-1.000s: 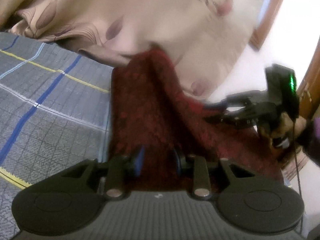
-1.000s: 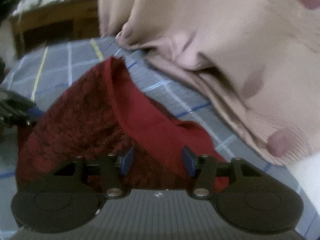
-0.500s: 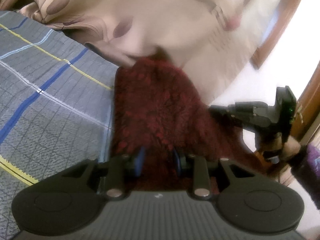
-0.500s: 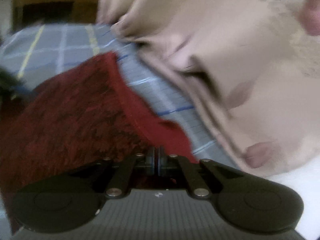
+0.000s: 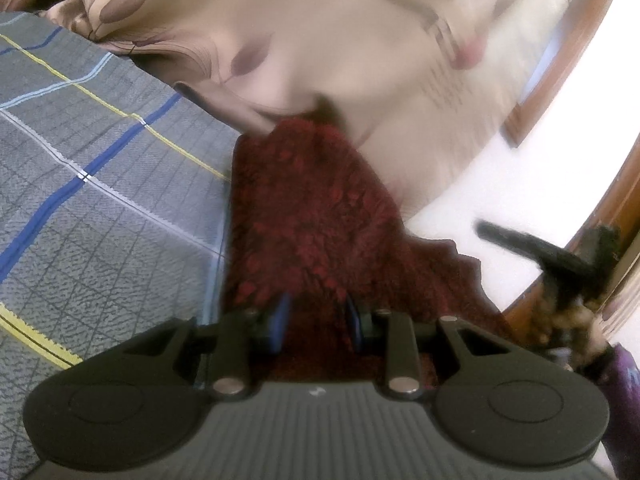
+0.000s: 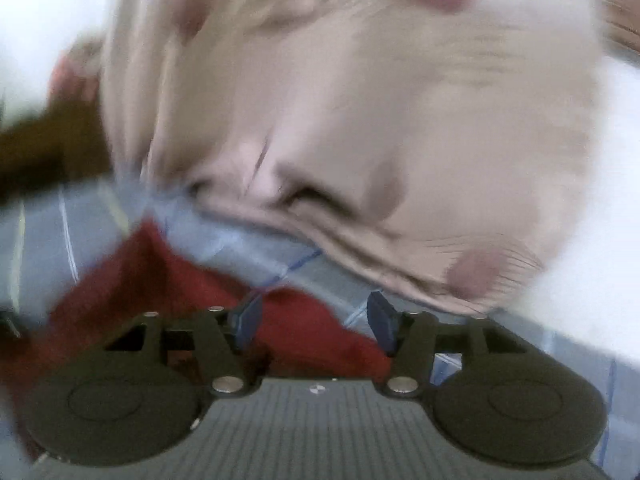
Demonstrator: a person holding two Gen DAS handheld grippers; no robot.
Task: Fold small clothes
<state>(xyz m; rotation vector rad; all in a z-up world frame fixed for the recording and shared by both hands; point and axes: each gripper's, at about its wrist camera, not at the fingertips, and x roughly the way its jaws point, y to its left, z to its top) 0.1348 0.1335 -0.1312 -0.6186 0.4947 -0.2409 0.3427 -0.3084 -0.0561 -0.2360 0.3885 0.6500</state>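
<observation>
A dark red patterned garment (image 5: 312, 216) lies on the grey checked bedsheet (image 5: 100, 200), stretching away from my left gripper (image 5: 318, 318). The left jaws stand a little apart with the garment's near edge between them. In the blurred right wrist view the same red garment (image 6: 304, 332) lies under my right gripper (image 6: 316, 320), whose blue-padded jaws stand wide apart above its plain red edge. The right gripper also shows in the left wrist view (image 5: 552, 256), raised off the garment at the right.
A beige leaf-print blanket (image 5: 320, 40) is heaped at the far side of the bed, touching the garment's far end; it also fills the right wrist view (image 6: 340, 120). Wooden furniture (image 5: 616, 200) and white floor lie to the right of the bed.
The right gripper shut on the garment's edge half a second ago and has now opened and swung up and away. The left gripper has stayed at the near edge.
</observation>
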